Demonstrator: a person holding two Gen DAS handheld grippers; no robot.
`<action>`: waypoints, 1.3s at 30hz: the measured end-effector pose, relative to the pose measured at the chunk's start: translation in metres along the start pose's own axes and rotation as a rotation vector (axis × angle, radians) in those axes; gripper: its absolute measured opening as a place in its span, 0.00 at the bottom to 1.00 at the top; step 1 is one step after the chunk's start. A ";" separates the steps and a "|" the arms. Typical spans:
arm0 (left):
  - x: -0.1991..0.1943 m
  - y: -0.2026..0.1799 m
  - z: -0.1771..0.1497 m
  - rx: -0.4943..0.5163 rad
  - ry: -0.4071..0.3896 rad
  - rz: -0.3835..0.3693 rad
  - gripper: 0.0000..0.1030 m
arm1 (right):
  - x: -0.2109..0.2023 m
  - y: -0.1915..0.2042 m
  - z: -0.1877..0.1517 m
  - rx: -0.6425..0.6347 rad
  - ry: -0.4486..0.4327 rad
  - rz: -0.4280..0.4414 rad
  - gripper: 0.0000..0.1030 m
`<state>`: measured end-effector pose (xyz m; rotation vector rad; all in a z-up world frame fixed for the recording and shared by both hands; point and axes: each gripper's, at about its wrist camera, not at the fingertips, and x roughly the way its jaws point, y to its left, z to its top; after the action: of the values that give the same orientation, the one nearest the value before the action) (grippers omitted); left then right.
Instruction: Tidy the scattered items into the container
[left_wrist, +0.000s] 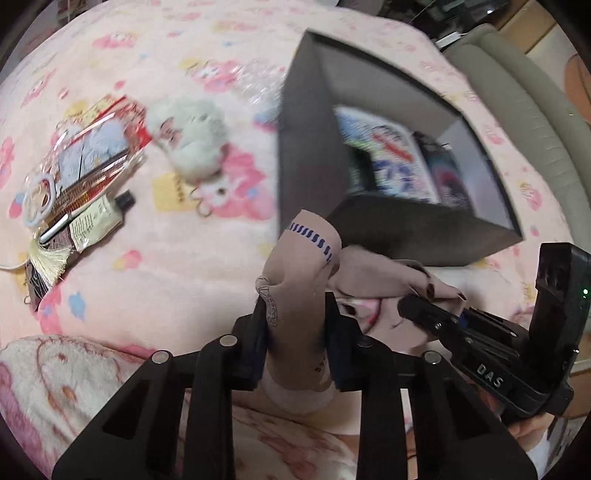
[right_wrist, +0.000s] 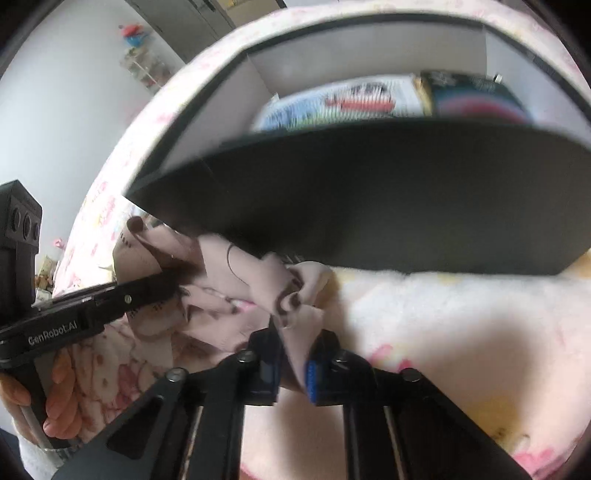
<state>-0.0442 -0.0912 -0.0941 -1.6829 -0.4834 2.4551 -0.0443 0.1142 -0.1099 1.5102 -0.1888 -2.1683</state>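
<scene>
Pinching one end of the beige printed cloth (left_wrist: 306, 280), your left tongs (left_wrist: 295, 314) are nearly closed on it; your right tongs (right_wrist: 291, 354) clamp the other end just as narrowly. You hold the cloth stretched between them just above the pink bed blanket (left_wrist: 166, 266), beside the black box (left_wrist: 424, 229), which has packets inside.

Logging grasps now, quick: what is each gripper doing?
Left gripper: shut on the beige cloth.
Right gripper: shut on the same cloth.
</scene>
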 end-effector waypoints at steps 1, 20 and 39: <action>-0.008 -0.007 0.000 0.022 -0.018 -0.004 0.25 | -0.007 0.001 0.001 -0.007 -0.013 -0.021 0.07; -0.004 -0.131 0.166 0.214 -0.158 -0.068 0.30 | -0.116 -0.043 0.171 -0.043 -0.261 -0.210 0.06; 0.056 -0.108 0.200 0.225 -0.094 0.120 0.65 | -0.038 -0.099 0.195 -0.040 -0.121 -0.101 0.23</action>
<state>-0.2586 -0.0122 -0.0420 -1.5548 -0.1113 2.5677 -0.2425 0.1872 -0.0413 1.3956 -0.1110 -2.3305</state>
